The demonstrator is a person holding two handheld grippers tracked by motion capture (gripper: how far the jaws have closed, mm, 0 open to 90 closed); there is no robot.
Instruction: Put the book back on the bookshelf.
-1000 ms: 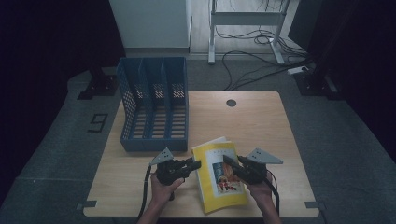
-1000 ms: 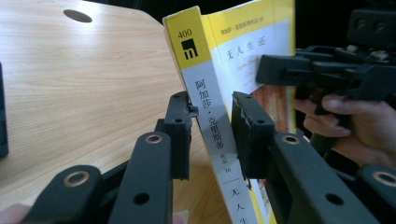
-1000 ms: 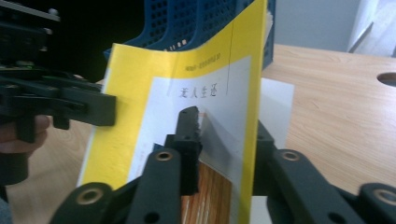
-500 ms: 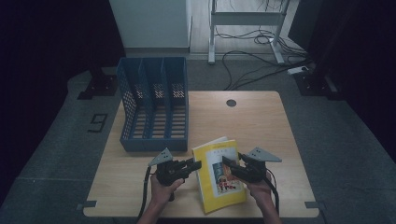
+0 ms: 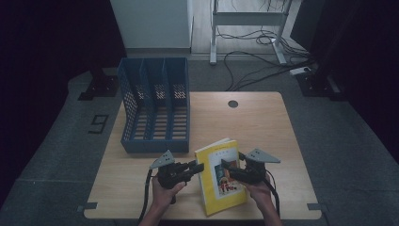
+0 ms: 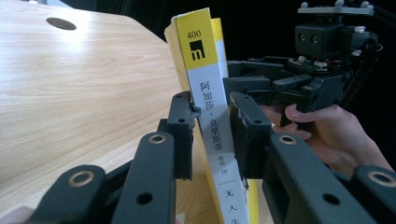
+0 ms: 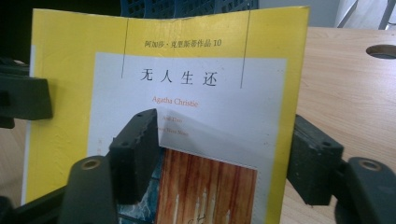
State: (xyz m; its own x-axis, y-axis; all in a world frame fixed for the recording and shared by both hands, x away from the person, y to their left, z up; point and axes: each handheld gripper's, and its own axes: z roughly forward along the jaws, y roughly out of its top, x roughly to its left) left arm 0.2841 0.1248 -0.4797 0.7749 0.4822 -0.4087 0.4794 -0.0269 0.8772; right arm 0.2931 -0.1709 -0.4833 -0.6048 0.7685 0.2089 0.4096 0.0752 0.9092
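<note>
While held up off the table [image 5: 263, 122] near its front edge, book [image 5: 220, 181] sat between both grippers, tilted, yellow cover facing right side. L gripper [image 5: 196, 168] clamped on spine: in left gripper view pads [image 6: 183, 128] pressed both sides of spine [image 6: 212, 112], white strip w/ black print, yellow top marked 400. Seen there too: R gripper [image 6: 236, 79] farther off at book's other side, hand [image 6: 327, 130] under it. R gripper [image 5: 227, 165] jaws apart, just been opening, w/ book's free edge btwn them; in right gripper view left pad [image 7: 135, 154] lay in front of cover [image 7: 187, 93], right pad past cover edge over bare wood, gap visible, so no squeeze on that side. Cover bowed slightly at top. Blue file rack [image 5: 155, 103] stood well apart, back-left of table, 3 slots, open tops; top of rack [image 7: 187, 7] peeked over book in right gripper view. Cable hole [image 5: 233, 104] sat near table's far edge, centre. Dark floor around, w/ cables [image 5: 254, 52] lying behind table. Both hands came in from bottom in high view, L [image 5: 164, 190] and R [image 5: 259, 190], each wrapped round its gripper handle.
</note>
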